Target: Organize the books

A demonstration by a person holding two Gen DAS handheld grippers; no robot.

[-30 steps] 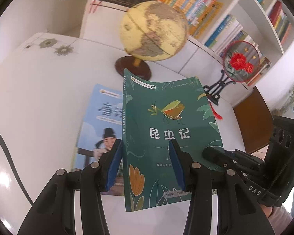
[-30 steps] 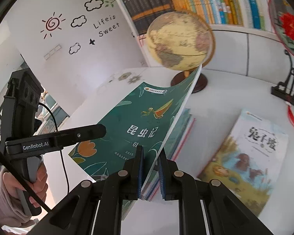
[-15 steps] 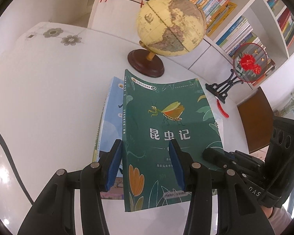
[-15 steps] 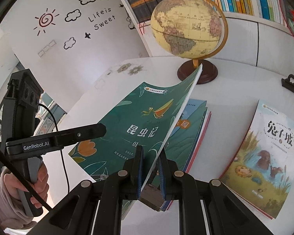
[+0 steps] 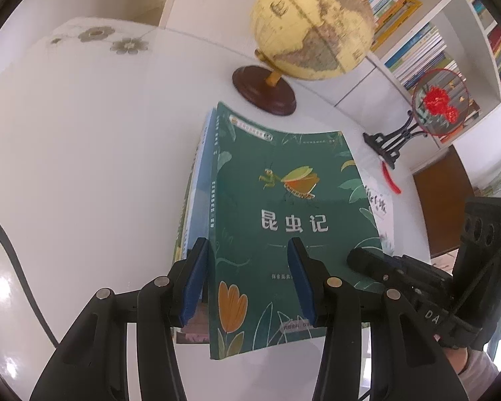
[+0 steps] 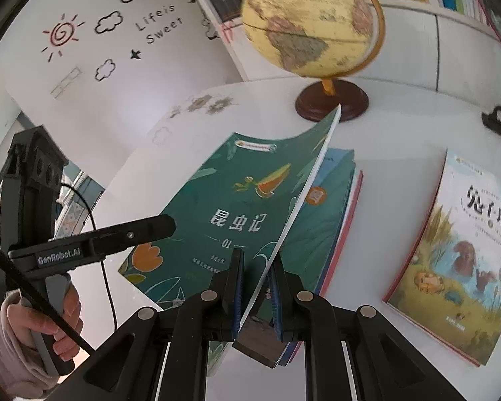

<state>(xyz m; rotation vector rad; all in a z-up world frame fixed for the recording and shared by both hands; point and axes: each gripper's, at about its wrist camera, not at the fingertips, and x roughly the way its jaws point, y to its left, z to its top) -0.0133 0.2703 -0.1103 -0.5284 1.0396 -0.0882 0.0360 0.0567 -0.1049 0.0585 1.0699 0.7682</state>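
A green book [image 5: 284, 207] with an insect on its cover hangs tilted just over a stack of books [image 5: 197, 180] on the white table [image 5: 83, 150]. My right gripper [image 6: 258, 257] is shut on the green book's [image 6: 223, 207] raised right edge. My left gripper [image 5: 247, 245] straddles the spine side, with one pad against the spine and the other on the cover. It looks shut on the book at a slant. Its upper finger [image 6: 143, 230] lies across the cover. The stack [image 6: 337, 200] shows below, mostly hidden.
A globe [image 5: 314, 23] on a brown base stands just behind the stack. A rabbit picture book [image 6: 451, 250] lies flat to the right. A red-flower fan ornament [image 5: 439, 100] stands at the back right before bookshelves [image 5: 417, 50]. A person's hand [image 6: 50, 320] holds the left gripper.
Both grippers came down and forward with the green book. It now covers the blue-covered stack, which lay in plain sight beside it a second ago. The globe is closer.
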